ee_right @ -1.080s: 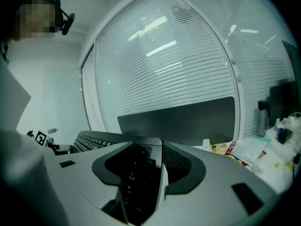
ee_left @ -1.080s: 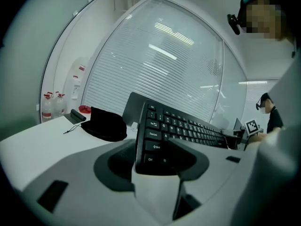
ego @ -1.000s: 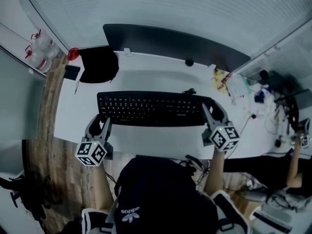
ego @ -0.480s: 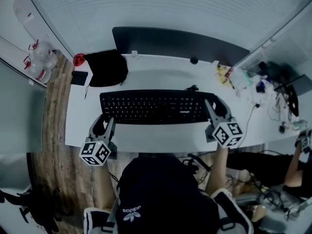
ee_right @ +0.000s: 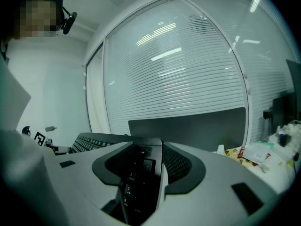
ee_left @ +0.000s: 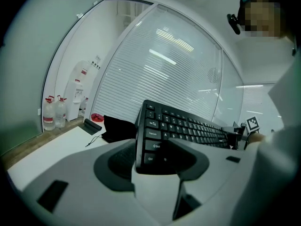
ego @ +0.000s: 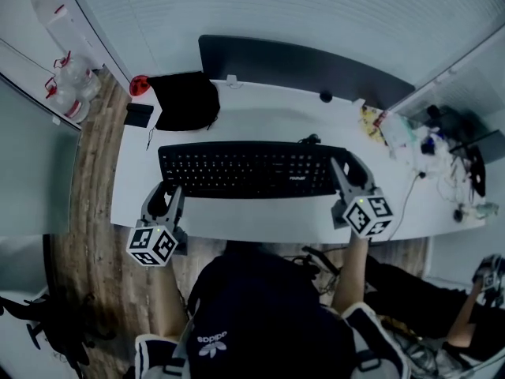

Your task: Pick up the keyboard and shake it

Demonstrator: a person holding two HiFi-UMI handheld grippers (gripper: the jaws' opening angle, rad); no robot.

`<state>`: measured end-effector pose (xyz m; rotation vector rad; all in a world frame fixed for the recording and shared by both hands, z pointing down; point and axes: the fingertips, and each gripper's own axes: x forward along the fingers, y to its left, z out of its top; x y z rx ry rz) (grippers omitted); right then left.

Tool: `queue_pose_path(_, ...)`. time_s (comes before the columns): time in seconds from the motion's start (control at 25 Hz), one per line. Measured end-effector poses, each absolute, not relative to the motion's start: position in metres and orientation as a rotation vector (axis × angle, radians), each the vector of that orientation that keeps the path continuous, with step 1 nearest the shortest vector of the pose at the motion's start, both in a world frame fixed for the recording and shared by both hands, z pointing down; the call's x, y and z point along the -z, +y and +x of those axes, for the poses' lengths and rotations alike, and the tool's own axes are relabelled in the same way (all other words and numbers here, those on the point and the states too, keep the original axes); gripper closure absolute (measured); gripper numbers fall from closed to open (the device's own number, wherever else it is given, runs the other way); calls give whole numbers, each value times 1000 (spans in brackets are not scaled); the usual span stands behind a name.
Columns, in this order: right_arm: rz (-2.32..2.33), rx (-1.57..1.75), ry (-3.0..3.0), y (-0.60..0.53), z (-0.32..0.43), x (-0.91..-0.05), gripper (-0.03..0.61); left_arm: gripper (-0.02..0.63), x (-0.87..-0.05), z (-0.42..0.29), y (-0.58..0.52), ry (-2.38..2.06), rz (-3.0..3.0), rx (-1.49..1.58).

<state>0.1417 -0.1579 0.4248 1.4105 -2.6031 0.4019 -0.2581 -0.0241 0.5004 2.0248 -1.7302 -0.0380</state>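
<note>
The black rectangular plastic keyboard [ego: 252, 170] is held by its two short ends. The left tool [ego: 164, 196] is clamped on the left end and the right tool [ego: 348, 176] on the right end. An end-to-end hold like this is judged to share the weight and to keep the long board from twisting when it is shaken.

In the left gripper view, the jaws are seen closed on the corner that carries the modifier keys. From there the key face runs away from the tool towards the far end. In the right gripper view, number-pad keys are seen pinched between the jaws, a contact that the head view does not resolve. Only the head view shows the whole span between both tools.

Whether the keyboard is off the white tabletop [ego: 260, 221] cannot be settled from the head view. In the left gripper view the board is tilted and the tabletop lies lower, so it is judged to be lifted.

Beyond the left tool a black fabric bag [ego: 185, 103] lies on the tabletop. Beyond the keyboard a long dark panel [ego: 300, 65] stands along the far edge.
</note>
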Motion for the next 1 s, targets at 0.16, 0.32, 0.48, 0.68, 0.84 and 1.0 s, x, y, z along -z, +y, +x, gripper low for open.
queue_pose_path(0.16, 1347, -335, -2650, -169, 124, -405, 391, 399, -495, -267, -17, -1767, 2005, 94)
queue_pose_path(0.32, 1315, -254, -2663, -197, 107, -388, 391, 399, -496, -274, -32, -1773, 1988, 150)
queue_pose_path(0.48, 1295, -234, -2683, -195, 108, -377, 391, 400, -489, -271, -29, -1773, 1997, 172)
queue_pose_path(0.68, 1288, -252, -2674, -220, 103, -384, 391, 417, -496, -275, -49, -1785, 1971, 184)
queue_pose_path(0.84, 1297, -263, -2684, -203, 109, -381, 391, 417, -492, -276, -42, -1775, 1981, 190)
queue_pose_path(1.0, 1336, -268, -2665, -212, 112, -386, 391, 417, -498, -271, -51, -1747, 2000, 180)
